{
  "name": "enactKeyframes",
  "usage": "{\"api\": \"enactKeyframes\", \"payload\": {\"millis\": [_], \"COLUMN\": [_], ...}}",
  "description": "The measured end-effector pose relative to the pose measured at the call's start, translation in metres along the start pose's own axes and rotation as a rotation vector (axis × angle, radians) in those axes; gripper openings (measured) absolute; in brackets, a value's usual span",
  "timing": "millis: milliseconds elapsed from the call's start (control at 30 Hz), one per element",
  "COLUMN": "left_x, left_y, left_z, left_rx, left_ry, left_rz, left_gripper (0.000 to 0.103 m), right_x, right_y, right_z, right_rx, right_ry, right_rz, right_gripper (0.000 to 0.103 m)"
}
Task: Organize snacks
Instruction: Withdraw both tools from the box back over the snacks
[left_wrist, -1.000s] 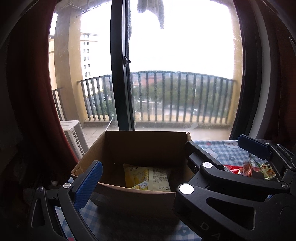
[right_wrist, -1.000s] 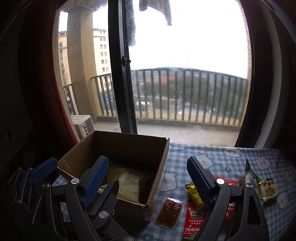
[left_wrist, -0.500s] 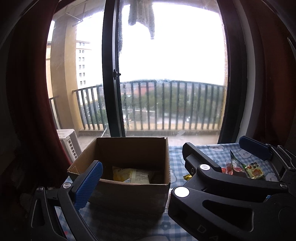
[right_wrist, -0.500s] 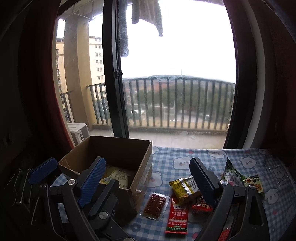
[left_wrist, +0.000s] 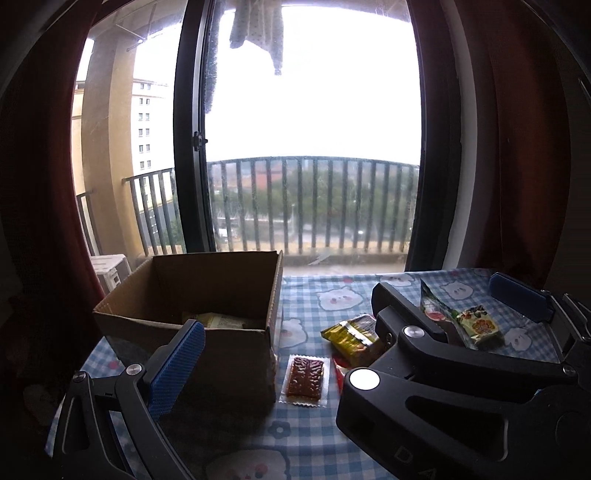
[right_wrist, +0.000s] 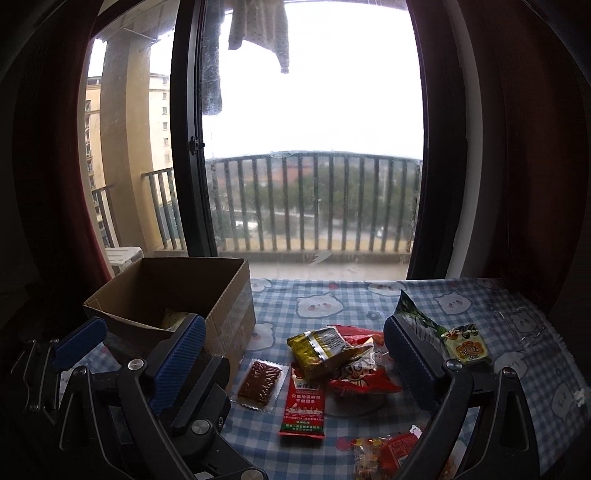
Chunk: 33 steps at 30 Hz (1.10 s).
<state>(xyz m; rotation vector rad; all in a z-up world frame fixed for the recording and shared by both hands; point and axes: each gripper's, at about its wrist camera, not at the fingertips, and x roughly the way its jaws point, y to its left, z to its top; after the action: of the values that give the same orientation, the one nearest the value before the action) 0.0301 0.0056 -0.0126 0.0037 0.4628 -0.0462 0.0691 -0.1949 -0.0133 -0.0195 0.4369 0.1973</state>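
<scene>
Right hand-held gripper (right_wrist: 295, 363) hung released over the snack pile, jaws wide and opening further, nothing pinched; blue pads flanked the yellow packet (right_wrist: 320, 350) and red packets (right_wrist: 360, 373) without touching. Left hand-held gripper (right_wrist: 129, 341) sat lower left of the right wrist view, by the cardboard box (right_wrist: 221, 317); in its own view only one blue pad showed clearly, the other side hidden by the right tool, so its spread could not be told. Nothing seen in it. Box stood open at left on the checked counter (right_wrist: 332, 299), a pale packet inside. Clear-wrapped brown bar (right_wrist: 259, 380) lay just beside the box's near right corner. Long red packet (right_wrist: 304, 406) lay right of the bar. Green packet (right_wrist: 463, 345) sat farther right, apart. Counter's back strip near the window (right_wrist: 314, 110) was bare cloth.
</scene>
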Motion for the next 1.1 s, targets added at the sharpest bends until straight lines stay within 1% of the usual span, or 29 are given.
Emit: {"api": "enactKeyframes", "payload": {"millis": [133,267,367,500,600,667,733,900,1100], "left_x": [0.013,0.025,0.029,0.031,0.035,0.035,0.038,0.049,0.061], "left_y": [-0.013,-0.028,-0.039,-0.053,-0.058,-0.063,-0.068,-0.080,-0.091], "left_z": [-0.012,-0.025,-0.035,-0.052,-0.063,-0.071,-0.078,-0.101,-0.120], "left_rx": [0.003,0.018,0.027,0.029,0.023,0.035,0.045,0.064,0.069], "left_ry": [0.030,0.060,0.065,0.067,0.088,0.091,0.113,0.201,0.291], "left_rz": [-0.040,-0.069,-0.088,-0.115,-0.142,-0.145,-0.154,-0.187,-0.221], "left_gripper": [0.102,0.102,0.102,0.102,0.102,0.102,0.102,0.102,0.102], "right_x": [0.000,0.007,0.011,0.013,0.017,0.020,0.023,0.030,0.039], "right_y": [-0.019,-0.036,-0.048,-0.058,-0.064,-0.069,-0.074,-0.088,-0.104], "right_z": [-0.020,-0.038,-0.051,-0.066,-0.076,-0.083,-0.090,-0.115,-0.141], "right_rx": [0.031,0.049,0.059,0.062,0.055,0.057,0.066,0.107,0.149], "right_ry": [0.010,0.037,0.053,0.052,0.074,0.090,0.110,0.175,0.253], "right_rz": [-0.066,-0.096,-0.111,-0.134,-0.142,-0.139,-0.137,-0.127,-0.152], "right_gripper": [0.099,0.099,0.099,0.098,0.098,0.098,0.098,0.098,0.098]}}
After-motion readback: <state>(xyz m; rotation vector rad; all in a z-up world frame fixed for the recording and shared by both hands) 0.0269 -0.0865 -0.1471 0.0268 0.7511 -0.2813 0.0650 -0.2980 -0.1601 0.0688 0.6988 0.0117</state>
